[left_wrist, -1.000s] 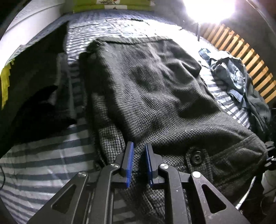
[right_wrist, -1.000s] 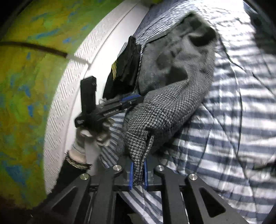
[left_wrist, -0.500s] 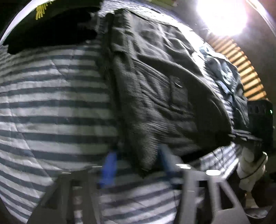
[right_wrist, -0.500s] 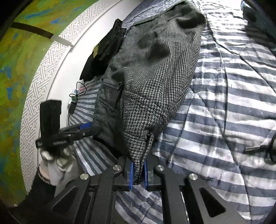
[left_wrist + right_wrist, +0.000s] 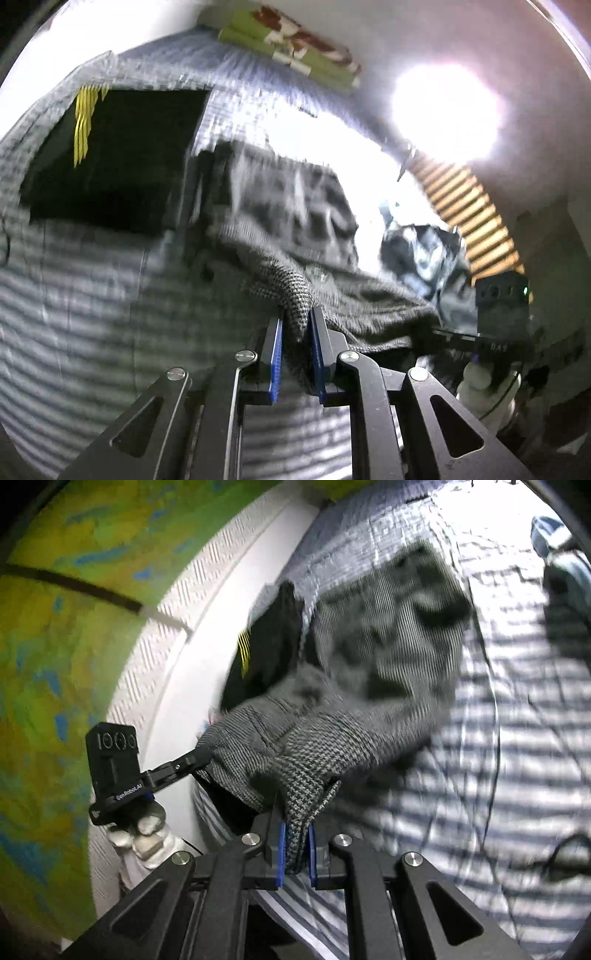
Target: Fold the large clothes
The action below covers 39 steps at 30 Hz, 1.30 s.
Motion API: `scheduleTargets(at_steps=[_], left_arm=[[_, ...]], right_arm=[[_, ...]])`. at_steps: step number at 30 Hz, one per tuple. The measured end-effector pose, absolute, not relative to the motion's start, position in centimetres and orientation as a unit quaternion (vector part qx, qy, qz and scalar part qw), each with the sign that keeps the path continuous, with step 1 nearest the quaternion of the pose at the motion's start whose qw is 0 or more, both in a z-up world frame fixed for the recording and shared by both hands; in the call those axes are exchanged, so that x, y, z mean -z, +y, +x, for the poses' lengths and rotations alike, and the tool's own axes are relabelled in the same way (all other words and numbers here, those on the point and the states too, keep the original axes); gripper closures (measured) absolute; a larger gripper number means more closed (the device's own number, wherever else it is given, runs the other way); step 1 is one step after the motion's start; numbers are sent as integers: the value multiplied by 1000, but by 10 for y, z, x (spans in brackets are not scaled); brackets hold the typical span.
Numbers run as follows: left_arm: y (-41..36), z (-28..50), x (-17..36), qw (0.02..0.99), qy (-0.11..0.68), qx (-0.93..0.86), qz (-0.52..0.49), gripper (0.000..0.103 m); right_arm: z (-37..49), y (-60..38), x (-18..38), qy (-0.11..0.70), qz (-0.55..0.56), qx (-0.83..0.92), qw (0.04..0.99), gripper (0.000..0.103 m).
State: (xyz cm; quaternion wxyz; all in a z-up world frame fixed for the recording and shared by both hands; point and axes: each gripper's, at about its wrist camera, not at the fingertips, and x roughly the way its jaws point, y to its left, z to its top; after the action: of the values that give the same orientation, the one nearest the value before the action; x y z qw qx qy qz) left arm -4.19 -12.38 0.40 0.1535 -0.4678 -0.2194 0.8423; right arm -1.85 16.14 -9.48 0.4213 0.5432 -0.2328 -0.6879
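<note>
**Both grippers clamped on coat, near edge lifted off bed**

I see the left gripper [image 5: 296, 325] closed on a fold of the grey houndstooth coat [image 5: 295, 218]; cloth fills the gap between its blue pads [image 5: 276, 363]. The right gripper [image 5: 296, 836] is likewise pinched on a corner of the coat [image 5: 373, 686], the weave hanging between its pads [image 5: 281, 853].

From the right wrist view, the left gripper [image 5: 201, 755] bites the coat's edge at the side toward the wall, held in a gloved hand [image 5: 142, 836]. From the left wrist view, the right gripper's body shows at the far right, but I cannot make out its tips there.

The coat's near edge is raised and bunched between the two grippers; its far part lies on the striped bedding [image 5: 517, 738]. A black garment with yellow stripes [image 5: 110, 162] lies flat beside the coat, toward the wall. A blue crumpled garment [image 5: 421, 247] sits on the coat's other side. Both views are motion-blurred.
</note>
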Motion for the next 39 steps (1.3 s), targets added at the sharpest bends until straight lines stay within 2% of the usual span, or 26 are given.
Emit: scheduleTargets(at_steps=[4,10,16,23,27,29,30,31,32,33,35,37,39], left_arm=[[-127,-93,-35,147,-224,-856,-442,89],[-124,-179,-31,117,-240,-858,-438,89],[-123,-256,7,86,-253,-849,-456,89],[-123,-310,62,52,-256,-840,-475,89],[-115,-328,79,38,-225,-850,-475,88],[-113,-332,77,36,-216,-856,-469,83],[-114,-333,74,36,-219,-858,-464,75],[-118,-332,70,32,-228,-857,-461,62],[-123,-330,64,26,-238,-858,-453,55],[-130,-326,56,18,-248,-864,-439,45],[-138,-319,45,6,-241,-874,-423,45],[-145,-310,37,3,-240,-880,-411,45],[-144,-300,33,-5,-211,-888,-409,45]], right_arm=[[-61,164,74,-267,521,698,412,95],[-139,154,73,-292,519,708,379,95],[-210,137,99,-284,536,718,342,95],[-265,117,142,-270,564,717,310,95],[-285,119,164,-295,584,693,303,94],[-292,124,170,-312,595,675,306,93],[-294,126,172,-318,602,664,308,92],[-297,128,173,-325,609,652,312,92],[-298,132,172,-330,618,641,315,91],[-300,135,171,-333,623,633,318,88],[-299,140,164,-338,613,633,331,74],[-298,148,152,-344,587,651,337,33],[-298,154,143,-365,569,648,351,30]])
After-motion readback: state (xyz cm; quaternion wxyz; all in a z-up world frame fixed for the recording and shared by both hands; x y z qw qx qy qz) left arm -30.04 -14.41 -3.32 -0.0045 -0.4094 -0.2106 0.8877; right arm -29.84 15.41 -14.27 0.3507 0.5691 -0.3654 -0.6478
